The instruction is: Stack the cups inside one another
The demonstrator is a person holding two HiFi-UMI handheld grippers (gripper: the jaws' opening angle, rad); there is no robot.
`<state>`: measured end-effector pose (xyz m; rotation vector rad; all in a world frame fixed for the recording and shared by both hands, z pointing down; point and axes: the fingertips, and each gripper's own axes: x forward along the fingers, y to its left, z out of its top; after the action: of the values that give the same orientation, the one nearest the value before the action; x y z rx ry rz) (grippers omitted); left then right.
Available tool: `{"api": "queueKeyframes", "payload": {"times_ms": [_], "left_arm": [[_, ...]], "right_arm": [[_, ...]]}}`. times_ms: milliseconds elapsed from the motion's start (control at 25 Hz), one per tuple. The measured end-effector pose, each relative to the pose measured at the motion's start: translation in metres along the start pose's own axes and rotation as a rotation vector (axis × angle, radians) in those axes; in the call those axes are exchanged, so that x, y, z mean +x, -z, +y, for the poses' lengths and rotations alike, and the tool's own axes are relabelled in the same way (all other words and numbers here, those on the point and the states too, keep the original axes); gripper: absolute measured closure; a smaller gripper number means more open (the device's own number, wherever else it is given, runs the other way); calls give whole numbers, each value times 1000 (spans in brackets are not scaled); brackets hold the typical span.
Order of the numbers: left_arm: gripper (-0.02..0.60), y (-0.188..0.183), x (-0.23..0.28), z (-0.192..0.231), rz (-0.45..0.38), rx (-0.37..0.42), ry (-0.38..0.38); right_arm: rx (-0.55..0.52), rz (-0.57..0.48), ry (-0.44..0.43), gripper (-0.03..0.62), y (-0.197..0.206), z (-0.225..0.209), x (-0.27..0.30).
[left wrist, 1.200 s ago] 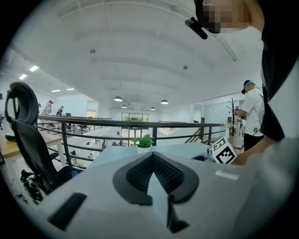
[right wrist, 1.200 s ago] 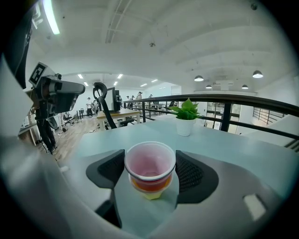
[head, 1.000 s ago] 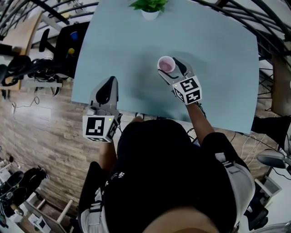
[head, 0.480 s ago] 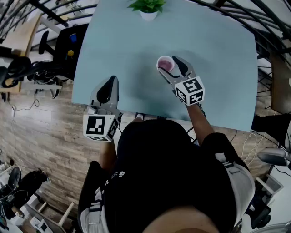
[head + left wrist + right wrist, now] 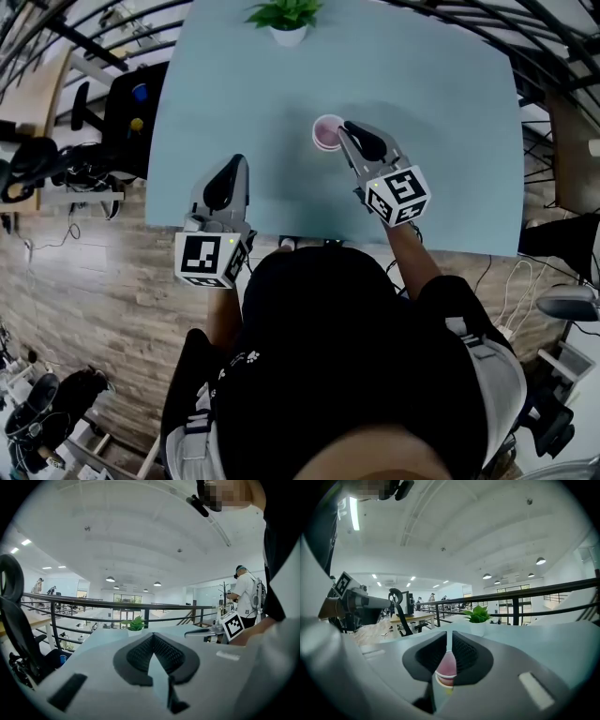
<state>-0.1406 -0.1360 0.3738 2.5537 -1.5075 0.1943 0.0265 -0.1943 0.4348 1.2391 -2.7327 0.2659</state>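
Observation:
A pink cup (image 5: 327, 132) stands upright on the pale blue table (image 5: 450, 112); pale rims under it suggest nested cups. My right gripper (image 5: 347, 134) hovers just right of and above it. Its jaws have just been closing and stand shut, holding nothing. In the right gripper view the cup (image 5: 446, 670) shows low, beyond the narrow slit between the right gripper's (image 5: 449, 651) pads. My left gripper (image 5: 232, 167) hangs over the table's near left edge, far from the cup. In the left gripper view the left gripper (image 5: 152, 656) is shut and holds nothing.
A small potted plant (image 5: 284, 19) stands at the table's far edge, also visible as the plant (image 5: 478, 616) ahead of the right gripper. Black railings (image 5: 553, 56) ring the table. An office chair (image 5: 122, 94) and wooden floor lie to the left.
The right gripper's jaws, open around the cup earlier, have closed, and the gripper has lifted and drawn back toward me. The cup stays on the table. The left gripper has barely moved.

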Motion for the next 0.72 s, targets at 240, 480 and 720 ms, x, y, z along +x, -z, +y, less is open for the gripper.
{"api": "queueKeyframes", "payload": {"times_ms": [240, 480, 720], "left_arm": [[594, -3, 11, -11, -1, 8, 54], [594, -4, 24, -24, 7, 24, 115], [594, -3, 31, -36, 11, 37, 166]], "right_arm": [[31, -55, 40, 588, -15, -4, -20], [52, -78, 66, 588, -21, -5, -37], [49, -87, 98, 588, -24, -6, -52]]}}
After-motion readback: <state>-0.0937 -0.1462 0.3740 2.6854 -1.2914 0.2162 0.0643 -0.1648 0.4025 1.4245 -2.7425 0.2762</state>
